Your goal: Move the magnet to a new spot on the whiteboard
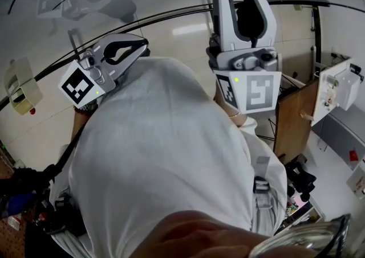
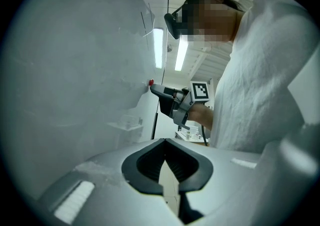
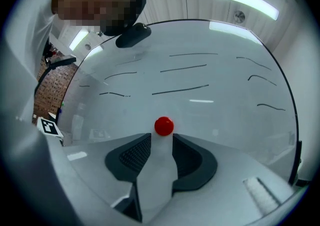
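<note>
while magnet [image 3: 164, 126] sits on whiteboard [image 3: 220, 115], r gripper [image 3: 161, 139] narrowly parted beside it; l gripper [image 2: 164, 142] closed.

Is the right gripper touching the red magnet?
Cannot tell. The right gripper view shows the red magnet at the right gripper's parted tips; neither gap nor contact is plain.

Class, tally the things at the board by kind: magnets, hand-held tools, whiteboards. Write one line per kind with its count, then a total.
magnet, red: 1
tools, the left tool and the right tool: 2
whiteboard: 1
Total: 4
</note>
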### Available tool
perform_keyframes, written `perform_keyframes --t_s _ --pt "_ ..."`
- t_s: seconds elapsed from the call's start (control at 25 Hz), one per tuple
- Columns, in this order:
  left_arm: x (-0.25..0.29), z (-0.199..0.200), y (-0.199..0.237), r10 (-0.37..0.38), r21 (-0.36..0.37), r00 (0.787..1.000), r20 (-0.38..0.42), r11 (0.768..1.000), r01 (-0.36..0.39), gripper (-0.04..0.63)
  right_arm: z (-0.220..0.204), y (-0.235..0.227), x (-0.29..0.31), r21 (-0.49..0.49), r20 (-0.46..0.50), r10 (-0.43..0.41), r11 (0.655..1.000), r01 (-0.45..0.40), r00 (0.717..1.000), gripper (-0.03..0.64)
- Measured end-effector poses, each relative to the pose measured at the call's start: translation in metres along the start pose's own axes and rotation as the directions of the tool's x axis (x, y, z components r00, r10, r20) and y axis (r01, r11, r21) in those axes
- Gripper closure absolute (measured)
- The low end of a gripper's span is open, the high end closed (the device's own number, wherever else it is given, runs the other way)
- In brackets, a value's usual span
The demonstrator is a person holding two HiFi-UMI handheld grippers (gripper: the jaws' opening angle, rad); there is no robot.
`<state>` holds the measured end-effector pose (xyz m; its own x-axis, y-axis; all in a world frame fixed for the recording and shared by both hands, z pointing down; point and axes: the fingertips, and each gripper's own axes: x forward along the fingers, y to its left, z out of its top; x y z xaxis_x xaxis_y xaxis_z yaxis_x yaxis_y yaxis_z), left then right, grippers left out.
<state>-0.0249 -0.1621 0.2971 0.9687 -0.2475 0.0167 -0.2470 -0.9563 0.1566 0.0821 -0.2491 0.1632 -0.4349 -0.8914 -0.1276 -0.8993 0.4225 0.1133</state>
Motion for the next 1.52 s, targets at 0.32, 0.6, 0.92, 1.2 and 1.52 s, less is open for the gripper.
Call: perform_keyframes --t_s 0.32,0.6,0.92,1.2,1.52 --pt "-0.014 -0.013 -0.015 0.211 -0.056 0.977 -0.009 0.976 -0.212 0.589 -0.062 -0.015 -0.03 0.044 -0.129 0.067 0.997 -0.062 0.989 0.488" --pt "-0.068 -0.051 -0.027 0.366 -0.115 0.927 -0.082 0.921 -0.373 0.589 -0.107 0.011 -0.055 0.131 -0.196 0.156 0.983 -0.132 0.968 0.489" --pt "-0.042 -0.06 -0.103 0.448 0.015 0.877 -0.172 0.892 -0.452 0.589 -0.124 -0.018 -0.16 0.235 -0.209 0.16 0.966 -0.109 0.965 0.489" --pt "-0.036 -0.07 -0.134 0.365 0.003 0.914 -0.178 0.929 -0.37 0.589 -0.102 -0.008 -0.194 0.221 -0.168 0.125 0.972 -0.086 0.978 0.489" --pt "-0.013 -0.098 -0.232 0.171 0.021 0.945 -0.279 0.985 -0.172 0.589 -0.082 0.031 -0.243 0.215 -0.141 0.136 0.971 -0.103 0.981 0.489"
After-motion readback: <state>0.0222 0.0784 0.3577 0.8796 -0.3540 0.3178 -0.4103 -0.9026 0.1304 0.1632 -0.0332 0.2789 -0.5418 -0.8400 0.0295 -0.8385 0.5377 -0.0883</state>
